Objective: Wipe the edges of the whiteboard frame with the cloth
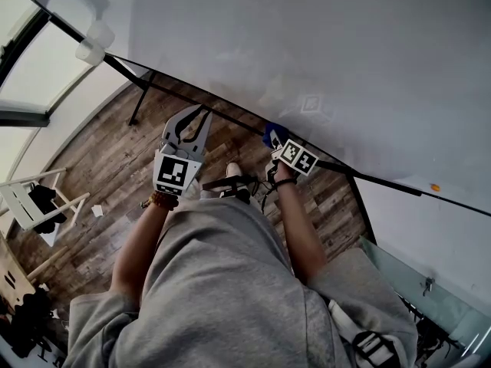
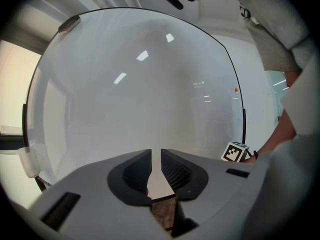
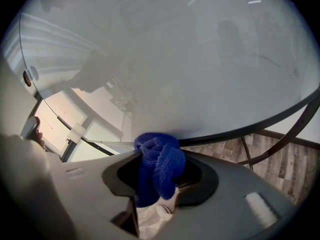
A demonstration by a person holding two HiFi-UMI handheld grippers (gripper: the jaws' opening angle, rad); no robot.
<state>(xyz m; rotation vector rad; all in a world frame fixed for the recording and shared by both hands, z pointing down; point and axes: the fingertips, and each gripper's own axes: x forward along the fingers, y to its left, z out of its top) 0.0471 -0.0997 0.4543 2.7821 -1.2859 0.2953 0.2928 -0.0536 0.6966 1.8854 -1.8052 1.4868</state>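
right gripper view shows the cloth [image 3: 157, 161] best: deep blue, fuzzy, bunched into thick rolled folds. the right gripper [image 3: 160, 173] is clenched on it, both jaws pressed into the bundle. the folds bulge out past the jaw tips, and a strand hangs down between the jaws. the top of the cloth meets the thin dark frame [image 3: 260, 126] along the lower edge of the board [image 3: 200, 49]. in the head view only a small blue tuft shows ahead of the marker cube, right at that dark strip.

the left gripper [image 2: 156, 156] is released and empty. its ribbed jaws stand a narrow gap apart, with only the pale board seen through the gap. in the head view it hangs beside the right one, over the wood floor [image 1: 107, 167].
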